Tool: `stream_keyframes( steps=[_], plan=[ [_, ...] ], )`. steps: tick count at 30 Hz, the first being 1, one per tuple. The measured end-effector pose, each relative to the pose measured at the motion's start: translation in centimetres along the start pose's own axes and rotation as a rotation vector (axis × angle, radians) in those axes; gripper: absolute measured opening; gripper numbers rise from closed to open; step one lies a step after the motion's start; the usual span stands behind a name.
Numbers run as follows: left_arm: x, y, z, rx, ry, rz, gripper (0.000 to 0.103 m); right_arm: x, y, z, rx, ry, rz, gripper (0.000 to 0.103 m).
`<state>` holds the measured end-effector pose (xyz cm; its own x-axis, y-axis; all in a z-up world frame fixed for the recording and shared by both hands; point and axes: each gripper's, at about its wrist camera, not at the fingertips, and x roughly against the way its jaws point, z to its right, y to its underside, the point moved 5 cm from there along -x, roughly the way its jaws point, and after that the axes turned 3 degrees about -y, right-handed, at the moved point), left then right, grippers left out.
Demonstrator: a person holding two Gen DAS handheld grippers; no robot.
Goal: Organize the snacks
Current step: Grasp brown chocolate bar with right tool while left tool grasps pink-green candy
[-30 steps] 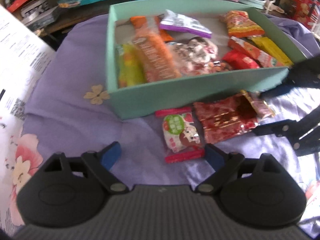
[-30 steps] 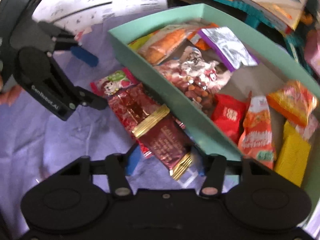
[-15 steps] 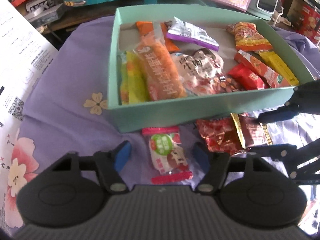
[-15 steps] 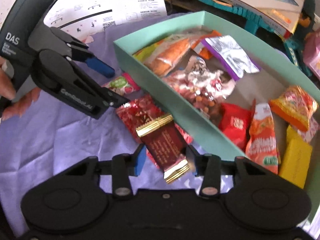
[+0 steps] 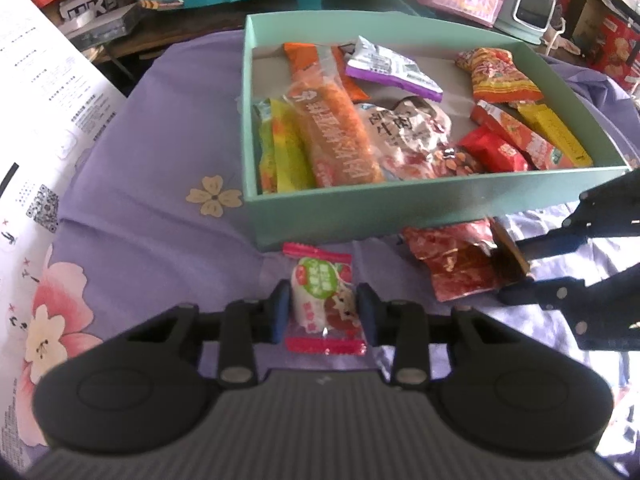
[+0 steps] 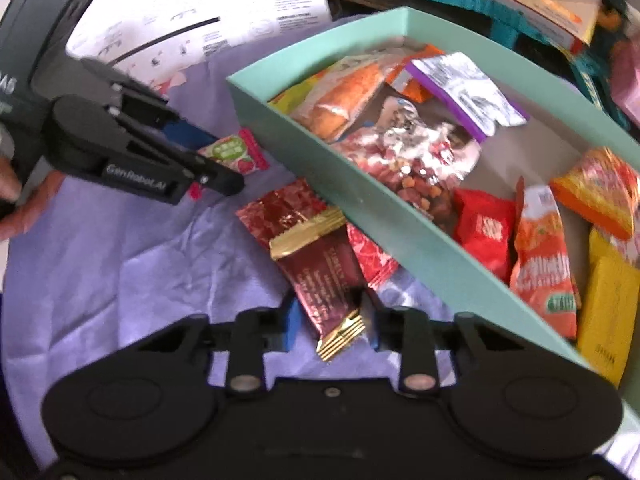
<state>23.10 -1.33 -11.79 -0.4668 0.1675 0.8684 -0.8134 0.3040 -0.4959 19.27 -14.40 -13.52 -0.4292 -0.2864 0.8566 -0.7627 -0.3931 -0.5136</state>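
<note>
Teal box (image 5: 420, 208) full of snack packets (image 5: 336, 128), left gripper (image 5: 322, 312) just closing on candy (image 5: 324, 300), right gripper (image 6: 332, 320) just closing on maroon bar (image 6: 324, 276)

Soft, even daylight fills both views, with weak shadows. Glare whitens the printed white paper sheet (image 6: 200, 12) at the right-wrist view's upper left. Fisheye bending curves the mint-green cardboard box (image 5: 400, 208); corners fall black, and background clutter is blurred throughout.
</note>
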Motion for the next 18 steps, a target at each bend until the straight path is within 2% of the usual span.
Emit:
stream_keyframes(
  steps=[5, 11, 18],
  plan=[
    [0.7, 0.5, 0.5, 0.003, 0.024, 0.0, 0.032, 1.0, 0.8, 0.4, -0.109, 0.004, 0.008, 0.02],
    [1.2, 1.1, 0.8, 0.043, 0.018, 0.002, 0.029, 2.5, 1.8, 0.2, -0.159, 0.071, 0.033, 0.01],
    [2.6, 1.8, 1.2, 0.035, 0.019, 0.013, 0.029, 3.8, 2.8, -0.1, -0.227, 0.098, 0.061, 0.008]
  ],
)
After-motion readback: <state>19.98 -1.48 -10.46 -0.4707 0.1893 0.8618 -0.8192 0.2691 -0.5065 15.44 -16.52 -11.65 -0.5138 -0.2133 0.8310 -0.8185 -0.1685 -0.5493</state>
